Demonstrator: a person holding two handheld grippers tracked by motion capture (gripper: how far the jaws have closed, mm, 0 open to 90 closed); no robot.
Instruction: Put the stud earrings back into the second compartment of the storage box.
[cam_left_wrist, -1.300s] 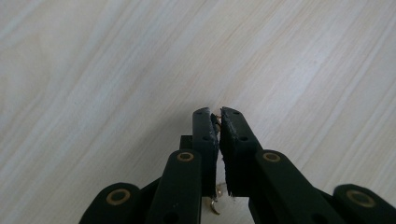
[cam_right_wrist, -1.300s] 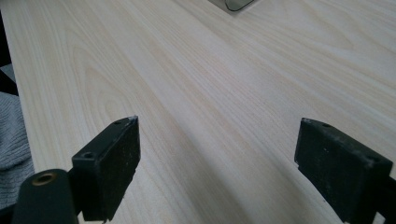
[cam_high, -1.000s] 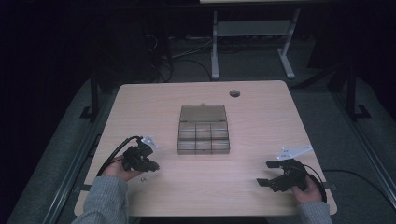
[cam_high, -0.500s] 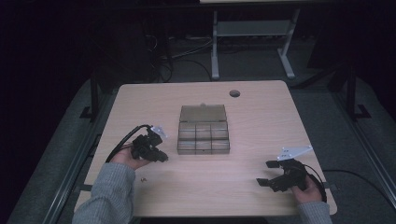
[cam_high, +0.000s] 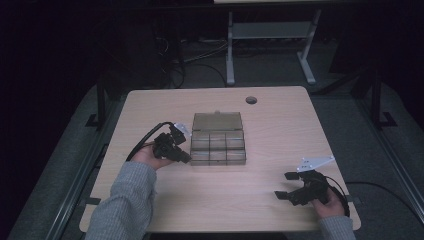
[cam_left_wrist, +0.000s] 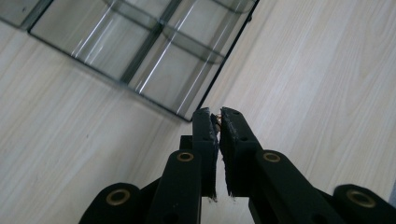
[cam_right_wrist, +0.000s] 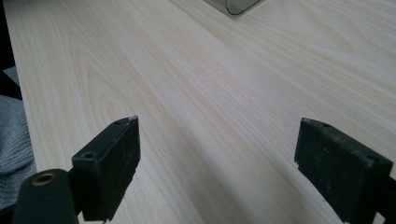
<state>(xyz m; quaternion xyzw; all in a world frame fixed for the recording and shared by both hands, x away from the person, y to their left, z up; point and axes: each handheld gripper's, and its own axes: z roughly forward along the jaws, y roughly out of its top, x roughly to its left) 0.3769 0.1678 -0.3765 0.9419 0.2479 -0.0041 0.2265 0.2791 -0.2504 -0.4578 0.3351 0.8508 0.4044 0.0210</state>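
Clear smoky-plastic compartment box (cam_high: 218, 138) seen at middle of pale wood surface (cam_high: 280, 125), lid laid open behind, compartments divided in grid. Left hand-held gripper (cam_left_wrist: 217, 120) held just beside box's near-left corner, jaws pressed together on tiny coppery item (cam_left_wrist: 217, 119), too small to be identified. Right hand-held gripper (cam_high: 286, 186) rested well apart at surface's near-right, jaws spread. Grey sleeve (cam_high: 125, 200) cut off at bottom edge.

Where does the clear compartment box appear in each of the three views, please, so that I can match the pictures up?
High view: the compartment box lies mid-table, lid open, just right of the left gripper.
Left gripper view: its clear compartments fill the upper left, a corner just above the jaw tips.
Right gripper view: one corner at the top edge, right of centre.
Shared landmark: the pale wooden table.
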